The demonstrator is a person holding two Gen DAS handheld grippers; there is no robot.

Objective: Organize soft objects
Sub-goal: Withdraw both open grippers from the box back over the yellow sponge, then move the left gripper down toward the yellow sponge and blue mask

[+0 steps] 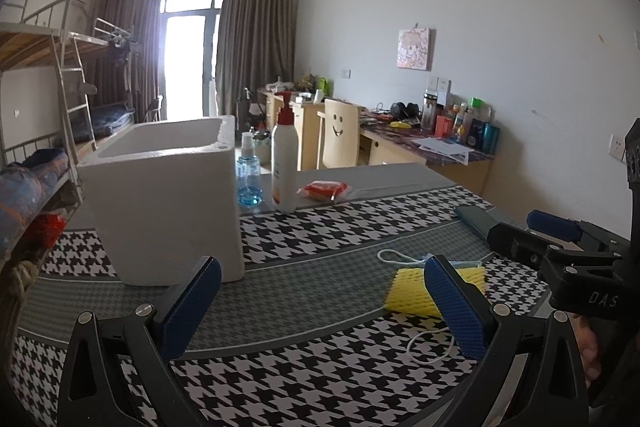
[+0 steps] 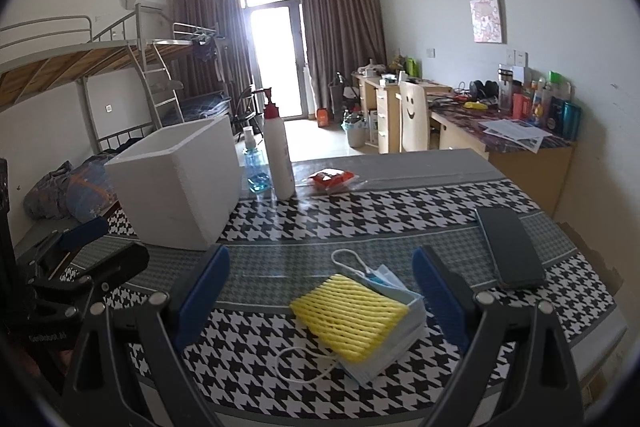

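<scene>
Table: I see the houndstooth-patterned table [image 2: 400, 211] carrying everything.
Box: white foam box [image 2: 180, 183], far left.
Net: yellow foam mesh sleeve [image 2: 348, 319] atop pale blue face mask [image 2: 404, 323].
Right gripper [image 2: 320, 301]: fingers spread, flanking the sleeve.
Left gripper [image 1: 320, 307]: fingers spread, empty.

- One white foam box [image 2: 176, 187] on the table.
- Two bottles beside it: one tall white pump bottle [image 2: 279, 151], one small blue bottle [image 2: 254, 169].
- One red packet [image 2: 330, 178].
- One yellow foam net [image 2: 350, 317].
- One face mask [image 2: 394, 327], lying under the net.
- One dark phone [image 2: 510, 247].
- Two grippers: left [image 1: 320, 307] and right [image 2: 320, 303], each with two blue-padded fingers, spread apart.
- One chair [image 2: 414, 119] with a smiley face.
</scene>
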